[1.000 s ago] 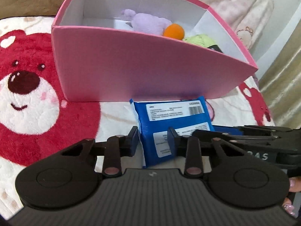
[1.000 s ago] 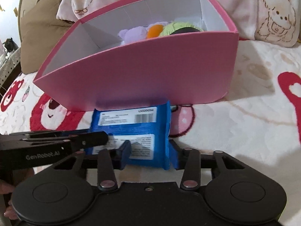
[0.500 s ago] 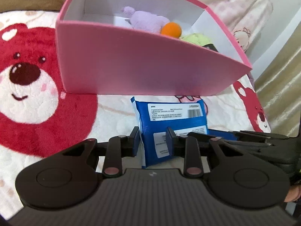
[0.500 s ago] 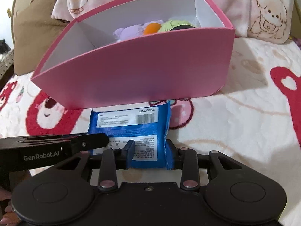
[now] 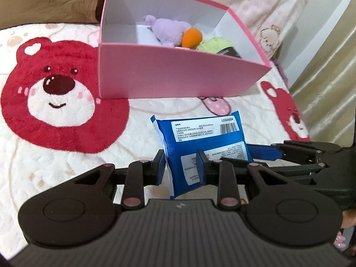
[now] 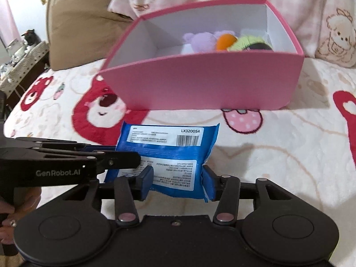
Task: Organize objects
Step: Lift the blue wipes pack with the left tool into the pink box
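Packet: a blue packet (image 5: 201,143) with white printed labels is held just in front of the pink box (image 5: 178,75), raised off the bear-print blanket (image 5: 66,155), near edge toward the cameras
Left gripper: the left gripper (image 5: 181,163) is clamped on the packet's left near corner, jaws narrow, the wrapper pinched upright between the pads
Right gripper: the right gripper (image 6: 178,181) brackets the packet's right near part; its jaws have just been opening, the packet lies between them, and the pads (image 6: 146,179) are seen touching its sides, so it is judged held
Reason for hold: two grips are judged to be used because the soft packet would sag or slip from one
Pose: both grippers are pointed downward and forward toward the box, side by side, each visible in the other's view
Box contents: a purple plush (image 5: 169,30), an orange ball (image 5: 192,37) and a green item (image 5: 213,45) are crowded at the right end; the left end is bare
Next step: lifting over the near wall is judged to be needed
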### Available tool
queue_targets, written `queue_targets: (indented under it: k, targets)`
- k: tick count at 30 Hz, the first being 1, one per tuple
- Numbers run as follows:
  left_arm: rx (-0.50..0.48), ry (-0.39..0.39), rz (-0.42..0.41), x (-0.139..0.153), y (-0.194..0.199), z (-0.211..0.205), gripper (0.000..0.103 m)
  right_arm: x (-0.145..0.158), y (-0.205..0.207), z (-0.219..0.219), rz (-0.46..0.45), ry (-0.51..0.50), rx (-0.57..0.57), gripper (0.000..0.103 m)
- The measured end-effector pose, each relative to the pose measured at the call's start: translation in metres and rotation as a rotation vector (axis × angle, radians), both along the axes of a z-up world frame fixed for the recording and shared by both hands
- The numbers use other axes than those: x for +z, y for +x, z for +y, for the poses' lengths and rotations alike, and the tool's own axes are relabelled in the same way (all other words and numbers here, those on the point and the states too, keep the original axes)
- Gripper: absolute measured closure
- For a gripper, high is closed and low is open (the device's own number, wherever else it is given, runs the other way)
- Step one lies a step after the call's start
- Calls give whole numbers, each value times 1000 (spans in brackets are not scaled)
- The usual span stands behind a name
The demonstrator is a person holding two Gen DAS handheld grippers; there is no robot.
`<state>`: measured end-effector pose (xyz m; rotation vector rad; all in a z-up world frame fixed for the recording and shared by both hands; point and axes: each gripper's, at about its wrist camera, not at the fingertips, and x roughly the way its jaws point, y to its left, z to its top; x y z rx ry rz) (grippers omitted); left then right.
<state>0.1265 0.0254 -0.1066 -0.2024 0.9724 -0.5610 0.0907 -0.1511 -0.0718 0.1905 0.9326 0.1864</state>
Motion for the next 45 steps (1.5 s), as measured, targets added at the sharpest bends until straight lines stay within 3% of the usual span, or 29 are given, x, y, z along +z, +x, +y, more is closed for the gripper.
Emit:
queue_targets:
  k: [7,14,21,25,32,36,40,45]
  targets:
    - [-11,-8,-72,49,-16,3,75,44,-14,-2,-70,21,42,44]
    - [-1,-4,-148,105,-9,-1,75,98,-6,-1,-197,-25,74,36]
    - [16,16,-221,150,25,-4,77,137,28,-7,-252,-39,99,35]
    - [53,8,-235,162,55,-4,77,150,59,-5,-291,-102,138,35]
    - [122,25,-194,149,115,-10,76,145,112,-10,-308,-142,194,35]
    - [152,37,-186,123,148,-13,75,119,140,-18,-284,-113,195,37]
    - [140,75,-96,95,168,-15,75,88,153,-23,-261,-65,158,38]
    - [134,166,-70,78,177,-27,75,56,163,-35,-218,9,115,51]
